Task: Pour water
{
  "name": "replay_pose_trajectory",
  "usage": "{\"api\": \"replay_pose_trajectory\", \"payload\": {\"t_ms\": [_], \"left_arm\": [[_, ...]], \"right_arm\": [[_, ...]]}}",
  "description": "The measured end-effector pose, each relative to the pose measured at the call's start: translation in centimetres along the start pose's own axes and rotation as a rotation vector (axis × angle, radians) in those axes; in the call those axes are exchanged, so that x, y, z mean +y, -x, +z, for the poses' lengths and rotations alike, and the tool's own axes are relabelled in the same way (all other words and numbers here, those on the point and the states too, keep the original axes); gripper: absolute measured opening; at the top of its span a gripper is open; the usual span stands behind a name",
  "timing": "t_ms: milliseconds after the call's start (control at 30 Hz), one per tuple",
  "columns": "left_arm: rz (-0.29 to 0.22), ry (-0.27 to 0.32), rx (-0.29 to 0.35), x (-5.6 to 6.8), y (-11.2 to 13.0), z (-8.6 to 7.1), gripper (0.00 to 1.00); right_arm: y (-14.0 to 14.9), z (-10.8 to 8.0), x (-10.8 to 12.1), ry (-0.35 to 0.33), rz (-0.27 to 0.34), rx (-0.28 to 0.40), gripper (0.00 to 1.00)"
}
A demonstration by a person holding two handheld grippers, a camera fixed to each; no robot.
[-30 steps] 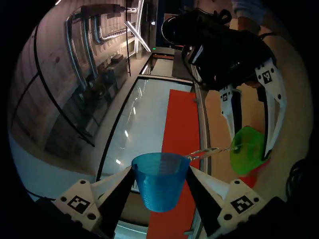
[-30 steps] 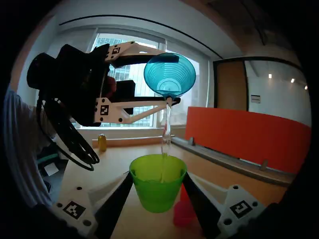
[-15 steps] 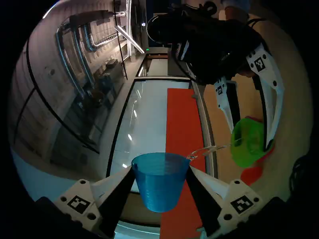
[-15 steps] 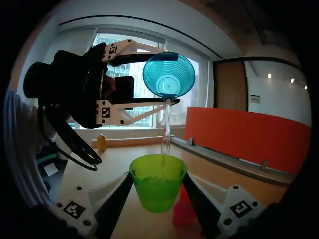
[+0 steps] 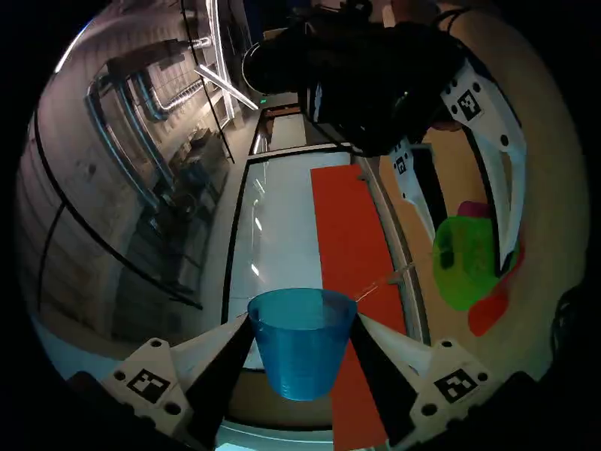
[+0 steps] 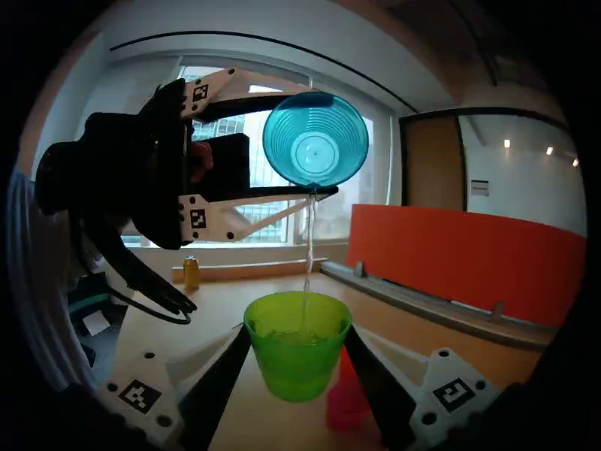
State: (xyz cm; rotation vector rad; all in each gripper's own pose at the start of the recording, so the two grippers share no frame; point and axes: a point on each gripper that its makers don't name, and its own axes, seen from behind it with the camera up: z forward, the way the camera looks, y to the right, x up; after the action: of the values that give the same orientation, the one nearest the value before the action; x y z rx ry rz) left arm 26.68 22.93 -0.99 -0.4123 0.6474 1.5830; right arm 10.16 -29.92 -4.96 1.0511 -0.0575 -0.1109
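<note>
In the left gripper view my left gripper (image 5: 302, 349) is shut on a blue cup (image 5: 302, 342), tipped on its side. A thin stream of water (image 5: 383, 283) runs from its rim toward a green cup (image 5: 464, 261) held by the right gripper (image 5: 469, 225) farther off. In the right gripper view my right gripper (image 6: 297, 353) is shut on the upright green cup (image 6: 296, 355), which has water in it. The blue cup (image 6: 315, 140) hangs above with its mouth facing the camera, clamped in the left gripper (image 6: 259, 143). The water stream (image 6: 306, 244) falls into the green cup.
A wooden table (image 6: 210, 316) lies below, with a red cup (image 6: 347, 395) just behind the green one. An orange divider panel (image 6: 466, 259) stands at the right. A yellow can (image 6: 191, 270) sits by the window. Black cables (image 6: 143, 282) hang at the left.
The blue cup has tipped further, its mouth turning more toward the right gripper's camera. The water stream has thinned. The green cup has stayed in place.
</note>
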Motion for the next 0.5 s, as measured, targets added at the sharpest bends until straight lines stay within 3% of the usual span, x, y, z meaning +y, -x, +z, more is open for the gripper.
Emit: {"api": "replay_pose_trajectory", "payload": {"t_ms": [200,500], "left_arm": [[0.033,-0.002,0.006,0.19,-0.39,0.15,0.86],[-0.006,-0.005,0.006,-0.05,-0.31,0.17,0.86]], "right_arm": [[-0.13,-0.03,-0.02,0.002,-0.001,0.004,0.89],[-0.19,-0.10,0.15,0.006,0.001,0.007,0.89]]}}
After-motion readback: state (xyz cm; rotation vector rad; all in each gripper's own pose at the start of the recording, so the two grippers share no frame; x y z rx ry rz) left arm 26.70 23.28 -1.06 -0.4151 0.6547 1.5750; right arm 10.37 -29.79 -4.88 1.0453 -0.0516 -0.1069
